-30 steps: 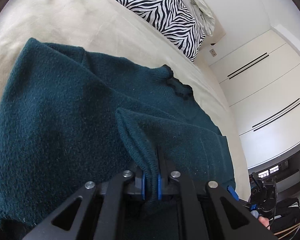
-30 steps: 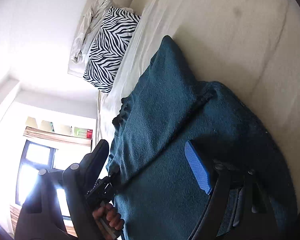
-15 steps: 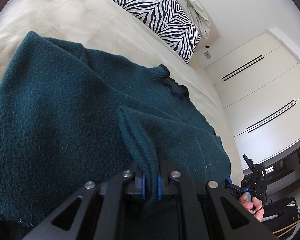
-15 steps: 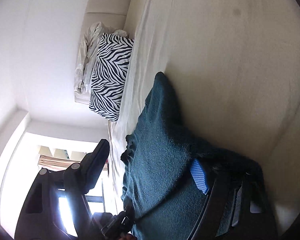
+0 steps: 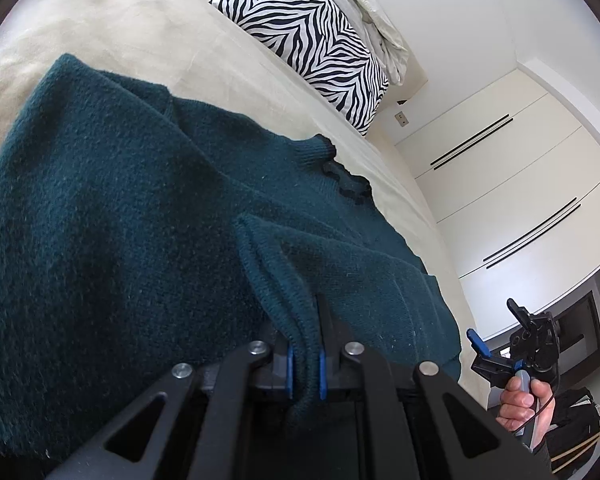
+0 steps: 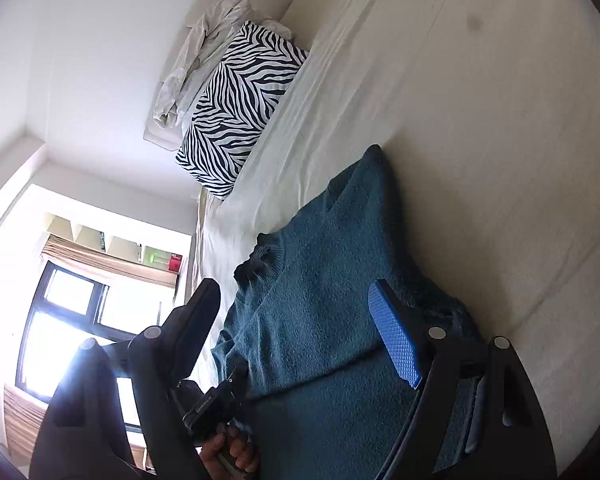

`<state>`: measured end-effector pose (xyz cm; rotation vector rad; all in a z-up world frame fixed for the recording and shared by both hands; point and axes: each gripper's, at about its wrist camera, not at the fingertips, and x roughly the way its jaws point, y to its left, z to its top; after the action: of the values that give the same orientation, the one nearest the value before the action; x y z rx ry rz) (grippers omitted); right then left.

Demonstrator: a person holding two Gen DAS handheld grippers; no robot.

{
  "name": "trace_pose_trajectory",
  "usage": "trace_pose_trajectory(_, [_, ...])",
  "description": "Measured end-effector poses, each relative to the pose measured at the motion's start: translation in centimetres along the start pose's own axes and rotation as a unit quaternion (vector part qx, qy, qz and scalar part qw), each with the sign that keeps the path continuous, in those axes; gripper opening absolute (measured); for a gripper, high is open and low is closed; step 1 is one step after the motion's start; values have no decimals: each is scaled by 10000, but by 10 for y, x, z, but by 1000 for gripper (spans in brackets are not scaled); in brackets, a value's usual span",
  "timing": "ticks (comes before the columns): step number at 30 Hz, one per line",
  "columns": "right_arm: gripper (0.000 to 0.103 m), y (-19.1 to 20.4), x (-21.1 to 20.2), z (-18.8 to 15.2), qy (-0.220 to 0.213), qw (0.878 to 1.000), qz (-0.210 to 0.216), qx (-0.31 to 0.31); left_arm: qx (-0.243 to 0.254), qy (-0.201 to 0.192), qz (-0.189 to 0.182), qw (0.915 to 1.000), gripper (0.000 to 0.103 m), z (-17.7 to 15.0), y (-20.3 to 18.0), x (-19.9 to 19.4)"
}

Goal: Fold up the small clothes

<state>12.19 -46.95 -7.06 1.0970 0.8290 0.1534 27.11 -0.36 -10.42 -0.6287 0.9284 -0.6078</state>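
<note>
Sweater (image 5: 120, 220) hem pinched in left gripper (image 5: 304, 360); window (image 6: 72, 320) only from right wrist.

We find only one piece of lettering: small white print on the black body of the left gripper (image 6: 216, 400), seen in the right wrist view. It is too small and tilted for us to read with certainty; nothing else carries any text

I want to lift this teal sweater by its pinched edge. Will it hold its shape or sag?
Likely sag: the sweater drapes in soft folds over the bed. The left tongs pinch only a ribbed edge, so the rest would probably hang. Its fuzzy knit should resist slipping.
</note>
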Motion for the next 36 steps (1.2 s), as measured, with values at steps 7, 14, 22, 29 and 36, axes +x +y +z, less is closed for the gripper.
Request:
trace_pose_trajectory(7, [77,-21,62,48,293,9987,-266,323,-3,-40,-110,9999,12,0,7,0])
trace_pose_trajectory(14, [76,-29,80,74,369,9985,-117,400,21,-70,-150,9999,12,-2,8,0])
trace_pose_trajectory(22, [76,-29,30,15,751,9971,93,50,11,-81,-186,9998,12,-3,8,-2])
trace_pose_trajectory(29, [76,-28,-87,-54,291,9995,53,-115,-191,126,-75,9997,35,-1,4,-37])
trace_pose_trajectory(36, [76,-45,-160,-117,35,9997,-183,-157,-223,-307,470,9982,73,-43,2,-150])
